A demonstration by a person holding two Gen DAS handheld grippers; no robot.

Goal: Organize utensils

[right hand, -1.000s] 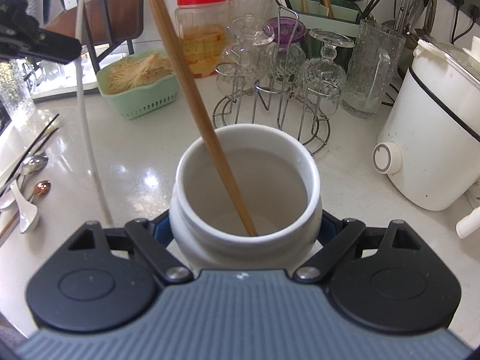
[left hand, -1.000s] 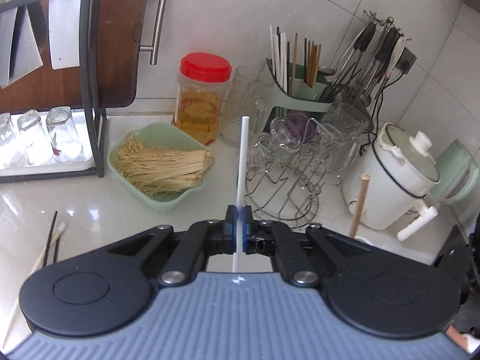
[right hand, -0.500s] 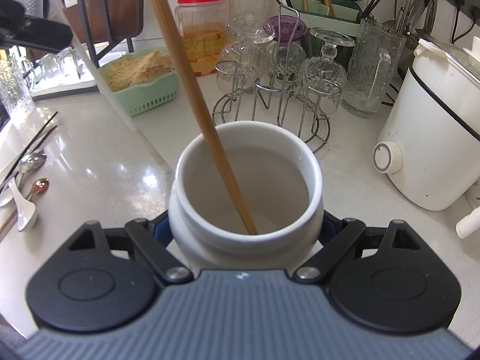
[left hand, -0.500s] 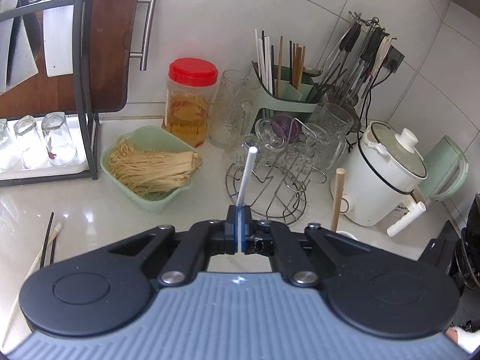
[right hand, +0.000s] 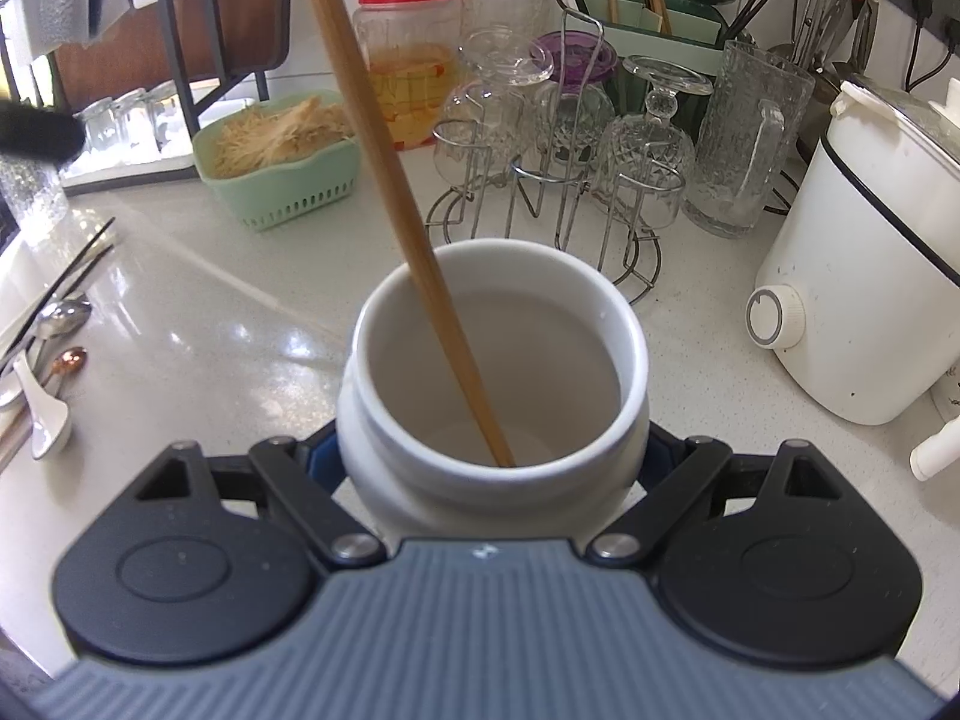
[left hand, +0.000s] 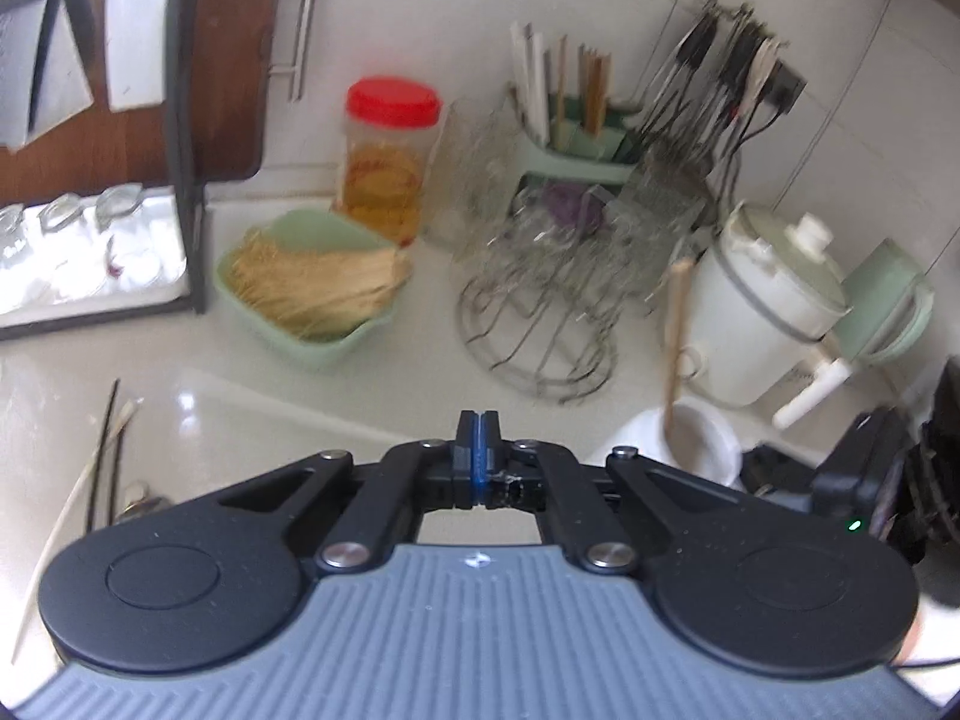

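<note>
My right gripper (right hand: pixel 492 456) is shut on a white ceramic jar (right hand: pixel 498 372), which holds one wooden chopstick (right hand: pixel 384 162) leaning to the upper left. The jar (left hand: pixel 684 438) and chopstick (left hand: pixel 675 336) also show in the left wrist view, at the right. My left gripper (left hand: pixel 478 426) has its jaws pressed together, and no white chopstick shows in them in this blurred frame. In the right wrist view a faint white streak (right hand: pixel 240 294) runs across the counter toward the jar. Loose chopsticks (left hand: pixel 105 438) and spoons (right hand: pixel 48 360) lie on the counter at the left.
A green basket of dry noodles (right hand: pixel 282 162), a red-lidded jar (right hand: pixel 408 66), a wire rack of glasses (right hand: pixel 558 138), a glass mug (right hand: pixel 744 138), a white cooker (right hand: pixel 870 276) and a green utensil holder (left hand: pixel 576 132) crowd the back. A black shelf with glasses (left hand: pixel 90 240) stands left.
The white chopstick that stood up from my left gripper no longer shows in its jaws. The left gripper has swung fast, blurring its view. The right gripper and jar stay still.
</note>
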